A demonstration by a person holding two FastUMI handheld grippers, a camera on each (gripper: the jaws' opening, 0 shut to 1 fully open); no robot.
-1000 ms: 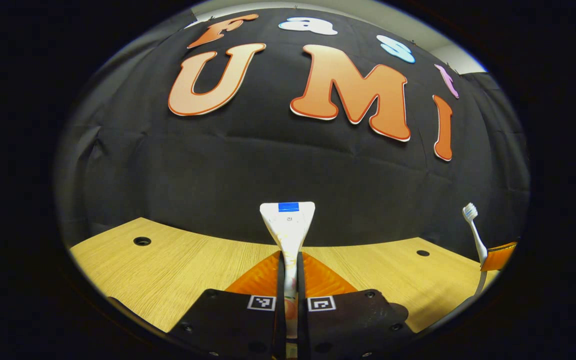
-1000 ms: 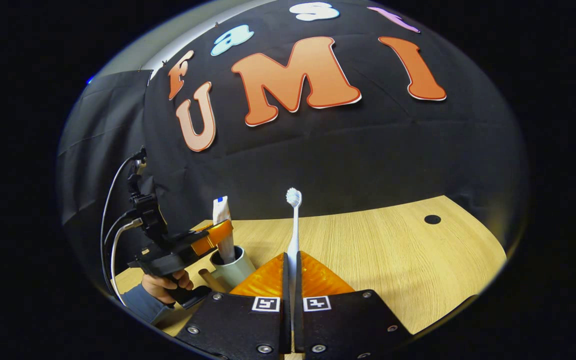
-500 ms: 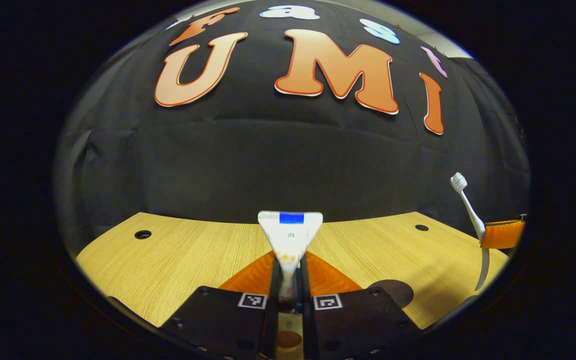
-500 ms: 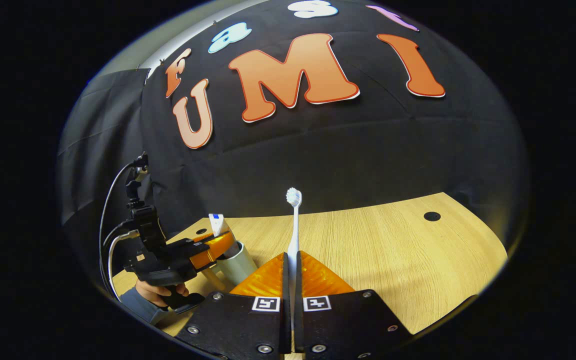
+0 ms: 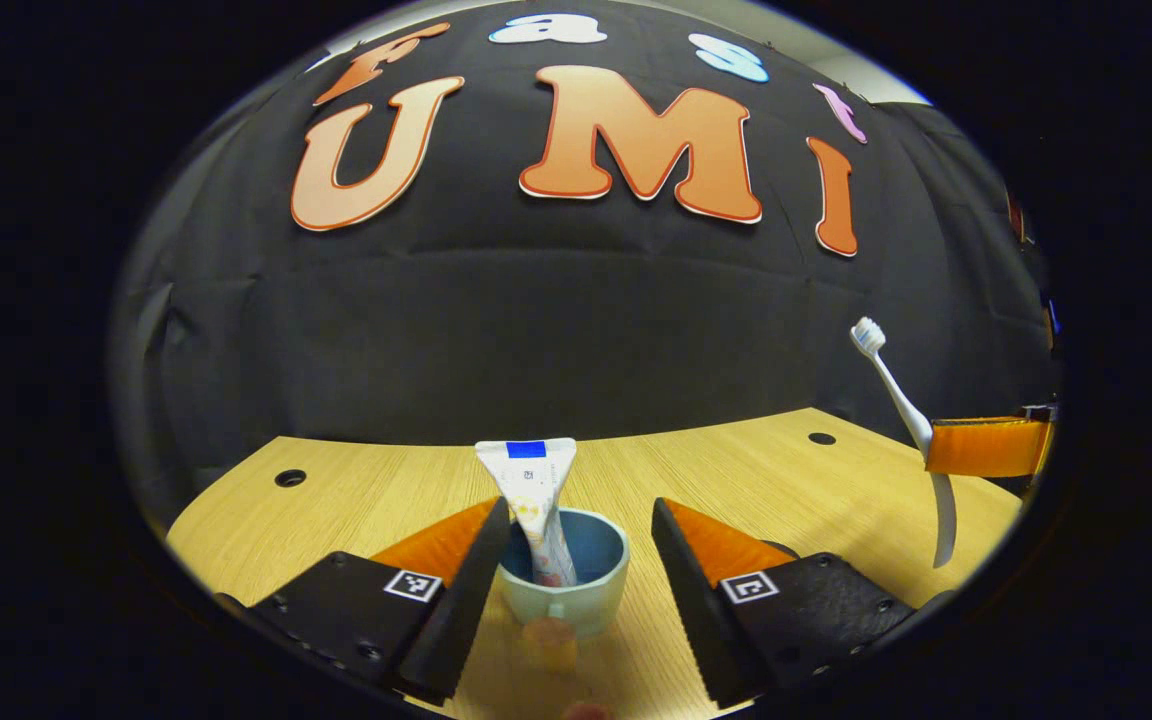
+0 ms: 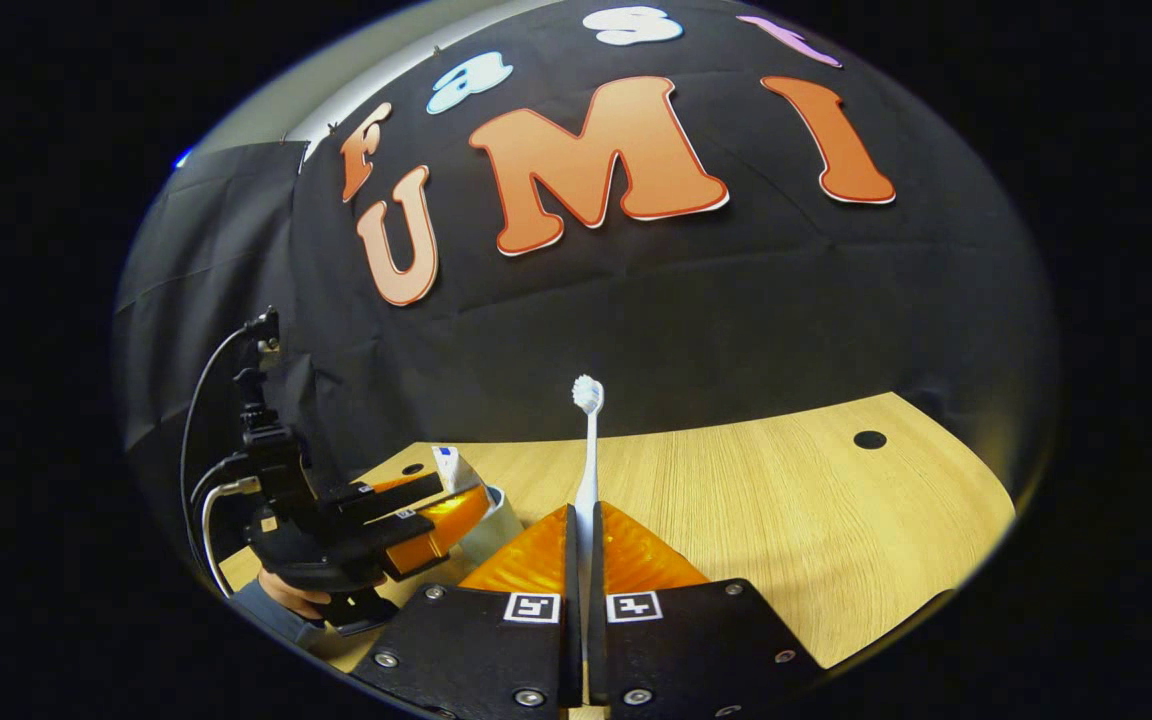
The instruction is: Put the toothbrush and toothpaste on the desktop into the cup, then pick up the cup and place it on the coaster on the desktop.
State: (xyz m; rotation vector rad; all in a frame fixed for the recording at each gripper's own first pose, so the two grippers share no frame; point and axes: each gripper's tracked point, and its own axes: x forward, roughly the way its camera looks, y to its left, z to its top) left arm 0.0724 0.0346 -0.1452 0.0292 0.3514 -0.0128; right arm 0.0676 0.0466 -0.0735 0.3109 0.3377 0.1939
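Desktop [image 5: 356, 490] bears cup [image 5: 564, 585] holding toothpaste [image 5: 534, 500] between parted left tool [image 5: 576, 560]

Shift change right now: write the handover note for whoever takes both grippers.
Left gripper: open, fingers either side of the cup, which stands on the desktop.
Right gripper: shut on the toothbrush, held upright above the desktop, bristles up.
Done: toothpaste stands in the cup, leaning on the rim.
Left: put the toothbrush in the cup, then lift the cup onto the coaster, probably the dark disc behind the left gripper's right finger.
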